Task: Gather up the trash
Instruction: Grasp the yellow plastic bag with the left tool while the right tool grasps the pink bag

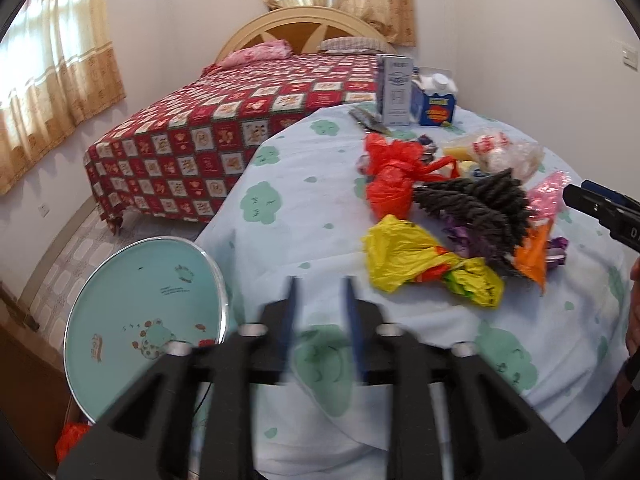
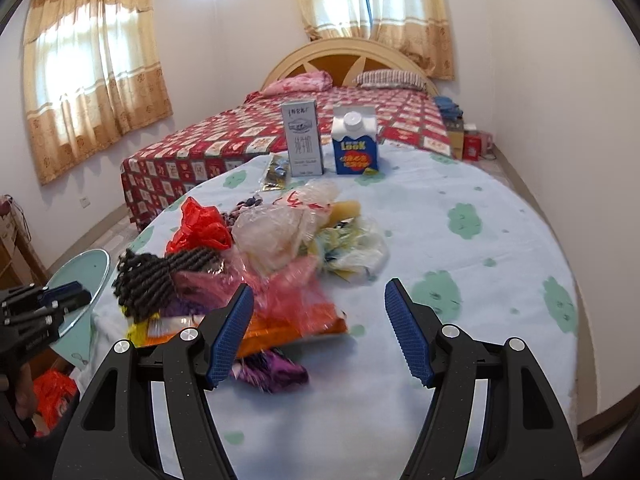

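A heap of trash lies on the round table: a red plastic bag (image 1: 390, 178) (image 2: 200, 226), a yellow bag (image 1: 424, 266), a dark braided hairpiece (image 1: 476, 204) (image 2: 160, 276), a pink wrapper (image 2: 288, 292), an orange packet (image 1: 532, 256) (image 2: 280, 330), purple foil (image 2: 272, 372) and clear bags (image 2: 276, 232). My left gripper (image 1: 320, 304) is blurred, its jaws a narrow gap apart with nothing between them, at the table's near edge. My right gripper (image 2: 320, 328) is open and empty just in front of the pink and orange wrappers; it also shows in the left wrist view (image 1: 600, 208).
A grey carton (image 2: 302, 138) and a blue milk carton (image 2: 355, 146) stand at the table's far side. A round teal lid (image 1: 148, 320) stands left of the table above a bin with a red bag (image 2: 52, 396). A bed (image 1: 200, 132) lies beyond.
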Motion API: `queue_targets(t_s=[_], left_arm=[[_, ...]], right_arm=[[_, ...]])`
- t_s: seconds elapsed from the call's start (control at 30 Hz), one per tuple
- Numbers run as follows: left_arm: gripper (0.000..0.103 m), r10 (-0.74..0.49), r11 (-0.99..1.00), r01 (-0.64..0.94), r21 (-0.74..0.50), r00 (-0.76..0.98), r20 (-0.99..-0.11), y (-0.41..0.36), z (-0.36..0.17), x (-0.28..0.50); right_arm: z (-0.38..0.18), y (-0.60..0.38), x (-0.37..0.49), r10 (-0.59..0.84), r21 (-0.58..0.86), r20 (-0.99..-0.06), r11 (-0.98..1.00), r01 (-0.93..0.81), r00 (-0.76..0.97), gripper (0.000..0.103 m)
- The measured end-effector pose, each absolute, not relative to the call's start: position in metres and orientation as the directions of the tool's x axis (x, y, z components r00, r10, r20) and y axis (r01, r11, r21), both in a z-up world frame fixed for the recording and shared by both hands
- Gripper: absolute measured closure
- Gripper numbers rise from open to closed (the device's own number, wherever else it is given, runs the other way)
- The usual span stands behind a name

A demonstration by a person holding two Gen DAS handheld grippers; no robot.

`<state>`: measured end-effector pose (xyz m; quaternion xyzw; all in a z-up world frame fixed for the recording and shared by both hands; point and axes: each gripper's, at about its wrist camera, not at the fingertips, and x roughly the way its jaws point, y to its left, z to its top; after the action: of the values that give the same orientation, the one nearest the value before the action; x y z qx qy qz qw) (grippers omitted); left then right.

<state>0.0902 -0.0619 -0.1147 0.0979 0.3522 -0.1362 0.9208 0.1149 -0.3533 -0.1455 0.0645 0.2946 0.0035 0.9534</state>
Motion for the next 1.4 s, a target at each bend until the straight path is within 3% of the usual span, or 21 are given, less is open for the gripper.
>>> queue_targets(t_s=[0.03,0.07,0.1,0.13,0.3,0.67,0.93,1.0,1.07,1.2,1.23,1.4], left_arm=[[0.05,-0.167,0.949,0.301,0.091,0.727,-0.666,-0.059,-0.114,0.09],[0.049,-0.164,0.95,0.298,0.092,0.729,-0.664,-0.057,-0.114,0.09],[0.048,-0.161,0.951,0.295,0.092,0.727,-0.667,-0.055,-0.114,0.091],[0.044,-0.16,0.952,0.291,0.088,0.726,-0.669,-0.052,-0.114,0.091],[0.043,-0.151,0.955,0.281,0.095,0.736,-0.66,-0.044,-0.11,0.091],[0.043,-0.19,0.928,0.351,0.123,0.731,-0.655,-0.074,-0.112,0.093],[0.043,-0.214,0.905,0.408,0.119,0.679,-0.702,-0.116,-0.129,0.117],[0.047,-0.226,0.901,0.419,0.11,0.671,-0.706,-0.12,-0.133,0.119],[0.073,-0.265,0.887,0.454,0.08,0.644,-0.717,-0.124,-0.134,0.12],[0.082,-0.269,0.876,0.474,0.089,0.633,-0.726,-0.131,-0.133,0.117],[0.1,-0.252,0.881,0.462,0.1,0.639,-0.727,-0.13,-0.132,0.117],[0.101,-0.264,0.899,0.435,0.054,0.635,-0.726,-0.11,-0.12,0.116]], right_arm=[[-0.148,-0.353,0.12,0.049,0.126,-0.575,0.992,0.029,0.816,0.036],[-0.152,-0.352,0.128,0.064,0.13,-0.6,0.991,0.018,0.797,0.037],[-0.155,-0.351,0.131,0.078,0.139,-0.61,0.99,0.01,0.788,0.044],[-0.159,-0.351,0.135,0.101,0.155,-0.623,0.988,-0.004,0.776,0.062],[-0.157,-0.347,0.129,0.177,0.198,-0.617,0.978,-0.066,0.767,0.076],[-0.11,-0.371,0.072,0.141,0.237,-0.456,0.971,-0.033,0.879,0.08],[-0.133,-0.408,0.058,0.058,0.231,-0.486,0.971,0.064,0.872,0.08],[-0.139,-0.411,0.059,0.057,0.232,-0.493,0.97,0.068,0.868,0.08],[-0.141,-0.412,0.06,0.058,0.233,-0.494,0.97,0.068,0.868,0.08],[-0.142,-0.412,0.06,0.065,0.242,-0.486,0.968,0.062,0.872,0.08],[-0.142,-0.412,0.058,0.066,0.242,-0.482,0.968,0.061,0.873,0.08],[-0.131,-0.409,0.051,0.067,0.24,-0.453,0.969,0.05,0.889,0.08]])
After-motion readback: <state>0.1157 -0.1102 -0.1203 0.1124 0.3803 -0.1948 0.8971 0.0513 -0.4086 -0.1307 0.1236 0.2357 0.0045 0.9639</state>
